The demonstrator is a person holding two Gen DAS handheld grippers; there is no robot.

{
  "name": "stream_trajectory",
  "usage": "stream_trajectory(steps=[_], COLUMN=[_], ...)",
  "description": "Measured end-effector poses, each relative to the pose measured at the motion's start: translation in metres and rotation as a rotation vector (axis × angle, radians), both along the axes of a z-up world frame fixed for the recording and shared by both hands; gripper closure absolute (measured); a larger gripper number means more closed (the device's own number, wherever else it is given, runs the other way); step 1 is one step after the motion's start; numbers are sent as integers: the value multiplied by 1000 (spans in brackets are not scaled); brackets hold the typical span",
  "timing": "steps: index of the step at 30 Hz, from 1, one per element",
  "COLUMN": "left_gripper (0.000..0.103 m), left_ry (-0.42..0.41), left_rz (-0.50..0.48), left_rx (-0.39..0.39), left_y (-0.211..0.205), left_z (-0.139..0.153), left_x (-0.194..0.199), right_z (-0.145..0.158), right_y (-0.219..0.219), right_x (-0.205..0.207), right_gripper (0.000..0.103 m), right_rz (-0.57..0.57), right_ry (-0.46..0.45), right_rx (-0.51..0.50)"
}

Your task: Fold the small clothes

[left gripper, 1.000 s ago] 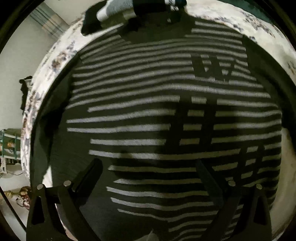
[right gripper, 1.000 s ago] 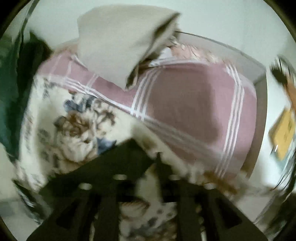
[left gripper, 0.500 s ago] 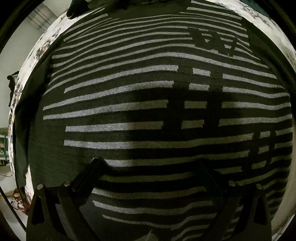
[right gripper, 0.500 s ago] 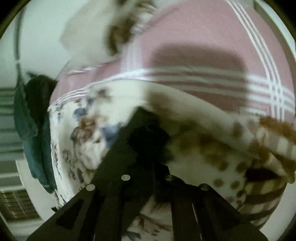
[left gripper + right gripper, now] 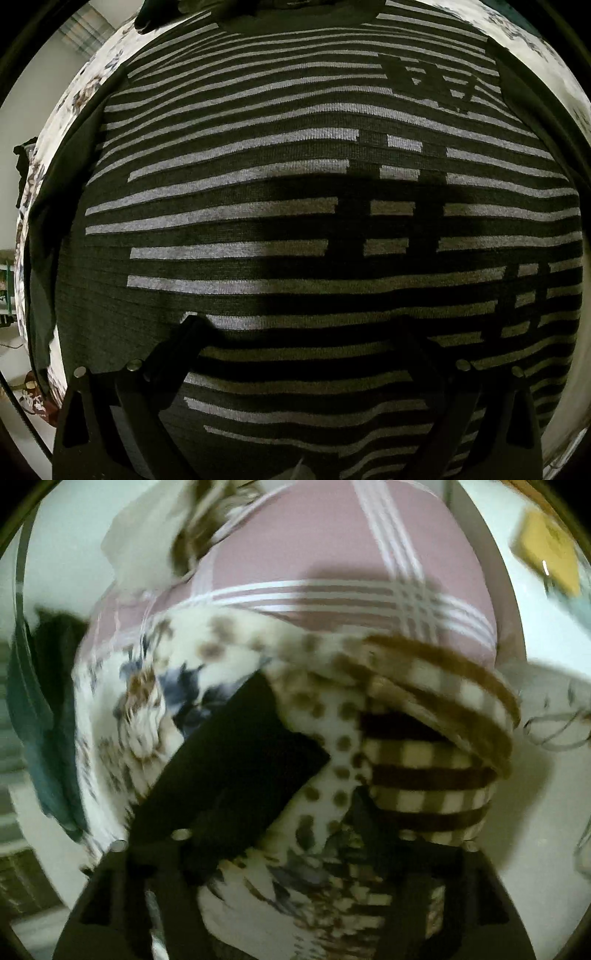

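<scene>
A black sweater with grey stripes (image 5: 295, 192) lies spread flat on the flowered bed cover (image 5: 74, 99) and fills the left wrist view. My left gripper (image 5: 306, 332) hangs just above its lower part, pointing almost straight down, open, with nothing between its fingers. The right wrist view is blurred. There my right gripper (image 5: 291, 801) is over the bed with its jaws opening. A black piece of cloth (image 5: 240, 746) lies against the left finger, and the pads do not press on it.
A brown and white checked, dotted blanket (image 5: 424, 753) lies bunched ahead of the right gripper. Beyond it is a pink plaid sheet (image 5: 332, 546). A dark green cloth (image 5: 40, 723) hangs at the bed's left side, and a yellow object (image 5: 550, 550) sits far right.
The left gripper has sunk closer to the sweater. The right gripper swung across the bed and rolled, and its fingers, nearly together on the black cloth before, have spread apart.
</scene>
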State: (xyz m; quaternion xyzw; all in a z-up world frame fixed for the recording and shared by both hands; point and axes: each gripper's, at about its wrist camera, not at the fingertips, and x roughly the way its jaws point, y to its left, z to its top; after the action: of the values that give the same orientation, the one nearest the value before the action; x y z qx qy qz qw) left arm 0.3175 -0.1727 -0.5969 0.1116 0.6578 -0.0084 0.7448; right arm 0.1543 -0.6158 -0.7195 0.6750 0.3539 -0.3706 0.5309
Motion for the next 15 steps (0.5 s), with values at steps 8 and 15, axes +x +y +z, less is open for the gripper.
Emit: stream_trajectory(steps=[8, 15], left_gripper=[0, 0], left_ry=[-7, -58], left_rz=[-6, 47], left_rx=[-8, -44], left_y=[2, 27], left_z=[-6, 13], left_x=[4, 4], right_z=[-23, 45], right_y=[-12, -19], right_x=[43, 124], right_gripper=[34, 92], right_rz=[-69, 91], right_ry=[-96, -113], right_rx=[-112, -261])
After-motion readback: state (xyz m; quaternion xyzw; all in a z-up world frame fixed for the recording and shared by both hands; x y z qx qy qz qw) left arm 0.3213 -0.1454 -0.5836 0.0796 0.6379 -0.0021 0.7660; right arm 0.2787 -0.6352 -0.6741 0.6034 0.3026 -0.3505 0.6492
